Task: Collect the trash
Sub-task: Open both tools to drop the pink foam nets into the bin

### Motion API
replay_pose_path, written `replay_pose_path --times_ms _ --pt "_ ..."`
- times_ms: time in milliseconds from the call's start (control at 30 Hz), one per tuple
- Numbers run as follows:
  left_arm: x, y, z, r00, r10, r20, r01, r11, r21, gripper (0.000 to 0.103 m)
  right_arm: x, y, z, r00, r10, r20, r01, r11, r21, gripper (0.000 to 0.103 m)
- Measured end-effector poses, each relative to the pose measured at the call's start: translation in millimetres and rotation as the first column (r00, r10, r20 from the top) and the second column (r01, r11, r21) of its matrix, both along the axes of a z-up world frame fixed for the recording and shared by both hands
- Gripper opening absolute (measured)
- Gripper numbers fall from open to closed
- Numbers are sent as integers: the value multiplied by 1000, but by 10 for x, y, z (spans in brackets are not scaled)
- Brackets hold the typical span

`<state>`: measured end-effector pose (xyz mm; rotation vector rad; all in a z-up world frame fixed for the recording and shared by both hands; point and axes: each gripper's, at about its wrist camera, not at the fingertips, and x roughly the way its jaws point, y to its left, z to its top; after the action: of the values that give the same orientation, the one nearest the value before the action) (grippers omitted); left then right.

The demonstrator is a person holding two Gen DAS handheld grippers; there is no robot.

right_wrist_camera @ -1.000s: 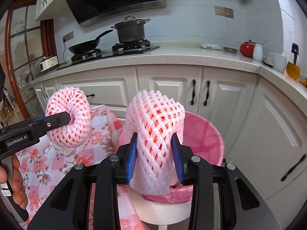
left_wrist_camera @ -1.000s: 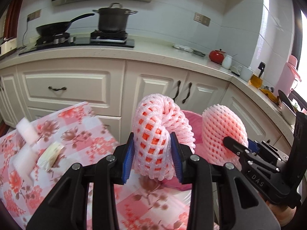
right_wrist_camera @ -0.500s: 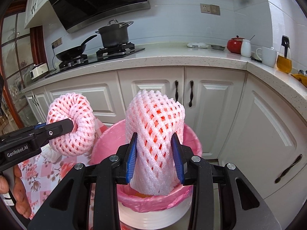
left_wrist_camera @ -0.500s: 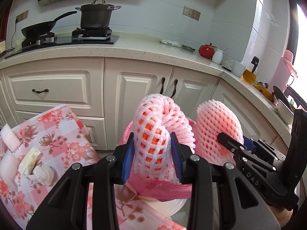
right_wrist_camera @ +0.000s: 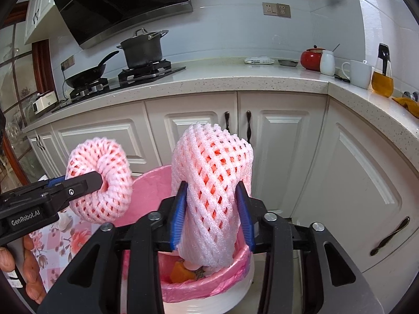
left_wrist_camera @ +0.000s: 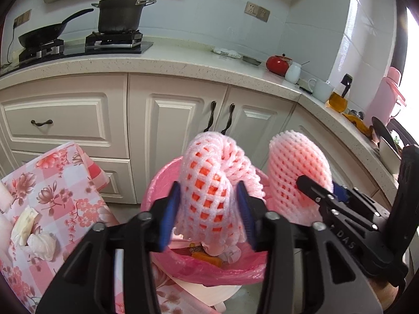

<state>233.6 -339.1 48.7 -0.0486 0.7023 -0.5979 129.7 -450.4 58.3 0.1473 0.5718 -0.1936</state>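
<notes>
My left gripper (left_wrist_camera: 208, 210) is shut on a rolled pink foam fruit net (left_wrist_camera: 209, 183) and holds it above the open trash bin (left_wrist_camera: 162, 183), which has a pink liner. My right gripper (right_wrist_camera: 212, 214) is shut on a second pink foam net (right_wrist_camera: 214, 183), held upright over the same bin (right_wrist_camera: 149, 183). The right gripper and its net (left_wrist_camera: 298, 178) show at the right of the left wrist view. The left gripper and its net (right_wrist_camera: 100, 180) show at the left of the right wrist view. Orange peel and scraps (right_wrist_camera: 183, 272) lie inside the bin.
A table with a pink floral cloth (left_wrist_camera: 57, 191) stands left of the bin, with crumpled tissues (left_wrist_camera: 39, 238) on it. White kitchen cabinets (left_wrist_camera: 178, 120) and a counter with a stove, pot and pan stand behind. More cabinets run along the right (right_wrist_camera: 361, 183).
Both grippers have moved forward and to the right from over the table to above the bin, still holding their foam nets. The bin's inside has come into view.
</notes>
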Motion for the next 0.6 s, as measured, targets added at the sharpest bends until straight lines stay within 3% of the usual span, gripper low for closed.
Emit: replay_pose_path --times_ms 67,133,367,600 --pt "27 4 -37 1000 3 -13 -4 1000 -2 48 22 -23 -16 1000 -7 -10 7 1000 -6 45" --pt "35 11 -56 1000 9 -17 -10 1000 -4 58 25 -29 -29 1000 -11 -13 11 1000 -11 51" --pt "-23 153 -58 1000 26 -10 -26 1000 -14 58 -33 -48 -51 1000 -18 -12 18 1000 -2 54" --pt "-107 396 -56 998 65 4 -65 998 -22 61 -105 0 -43 1000 -8 1 8 1000 0 64"
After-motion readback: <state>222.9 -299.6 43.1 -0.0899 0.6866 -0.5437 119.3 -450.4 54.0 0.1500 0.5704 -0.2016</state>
